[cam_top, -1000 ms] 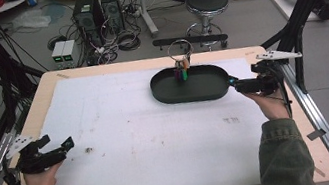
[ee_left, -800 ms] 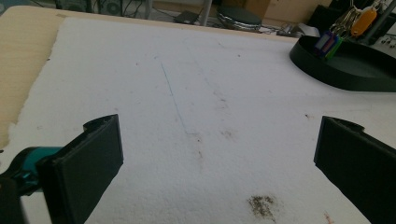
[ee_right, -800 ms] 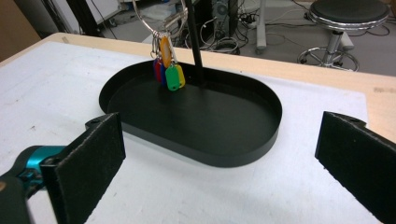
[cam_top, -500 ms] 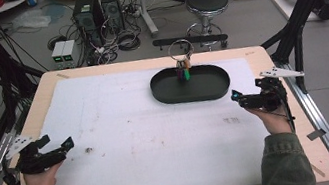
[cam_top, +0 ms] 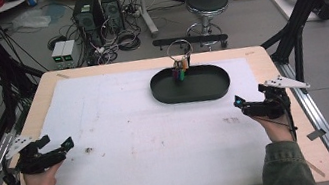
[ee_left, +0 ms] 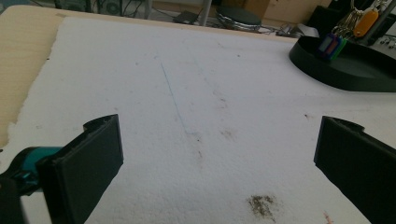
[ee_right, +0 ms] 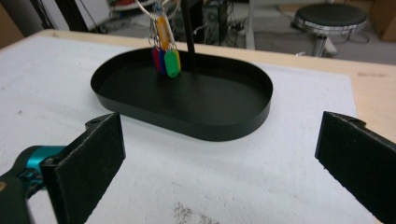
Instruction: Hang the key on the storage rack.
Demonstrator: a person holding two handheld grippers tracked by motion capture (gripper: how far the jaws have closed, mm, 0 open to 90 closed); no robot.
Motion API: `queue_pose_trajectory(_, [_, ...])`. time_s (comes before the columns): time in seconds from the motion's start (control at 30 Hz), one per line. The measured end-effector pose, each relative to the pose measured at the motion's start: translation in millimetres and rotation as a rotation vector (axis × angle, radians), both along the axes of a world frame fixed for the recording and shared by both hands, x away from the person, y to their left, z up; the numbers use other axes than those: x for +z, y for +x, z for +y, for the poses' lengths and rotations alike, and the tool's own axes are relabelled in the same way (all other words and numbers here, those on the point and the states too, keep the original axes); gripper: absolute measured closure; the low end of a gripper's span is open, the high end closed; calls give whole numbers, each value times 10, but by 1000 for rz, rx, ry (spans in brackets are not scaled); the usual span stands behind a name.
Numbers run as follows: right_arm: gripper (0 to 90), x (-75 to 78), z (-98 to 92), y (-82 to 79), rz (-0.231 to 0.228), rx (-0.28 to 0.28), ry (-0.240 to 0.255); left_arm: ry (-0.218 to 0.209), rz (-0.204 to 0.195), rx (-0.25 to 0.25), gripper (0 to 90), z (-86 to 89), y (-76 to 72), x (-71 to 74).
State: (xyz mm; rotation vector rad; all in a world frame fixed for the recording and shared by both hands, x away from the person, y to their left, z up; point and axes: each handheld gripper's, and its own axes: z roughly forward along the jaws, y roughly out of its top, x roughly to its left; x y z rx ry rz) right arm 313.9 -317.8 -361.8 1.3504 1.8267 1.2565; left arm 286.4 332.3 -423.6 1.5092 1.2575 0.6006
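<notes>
A black oval tray lies at the back middle of the white mat, and it appears again in the right gripper view and the left gripper view. A thin black post rises from the tray, with a bunch of coloured key tags hanging from its ring. My right gripper is open, empty, just off the tray's right front end. My left gripper is open and empty at the mat's front left.
A white mat with faint stains covers most of the wooden table. Black frame posts stand at both sides. Beyond the far edge are a stool, computer boxes and cables on the floor.
My right gripper has drawn back from the tray's right end toward the front right of the mat. The left gripper has stayed put.
</notes>
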Motion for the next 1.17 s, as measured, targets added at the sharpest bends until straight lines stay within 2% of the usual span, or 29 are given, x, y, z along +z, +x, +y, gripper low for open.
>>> queue_pose_trajectory(0.1, [5,-56,-5,-44,-22,-7,21,-1,-1,-1,17,-1,-2,1])
queue_pose_trajectory(0.3, [5,-160,5,-118,-40,-15,8,-1,-3,0,17,0,-3,1])
queue_pose_trajectory(0.5, [5,-271,-3,-171,-29,-10,-2,0,-4,2,17,4,-7,-4])
queue_pose_trajectory(0.8, [5,-395,-39,-241,-39,-18,29,9,-1,-4,17,-20,-1,-15])
queue_pose_trajectory(1.17, [5,-389,-45,-265,-46,-20,30,3,-5,-7,17,-22,-4,-14])
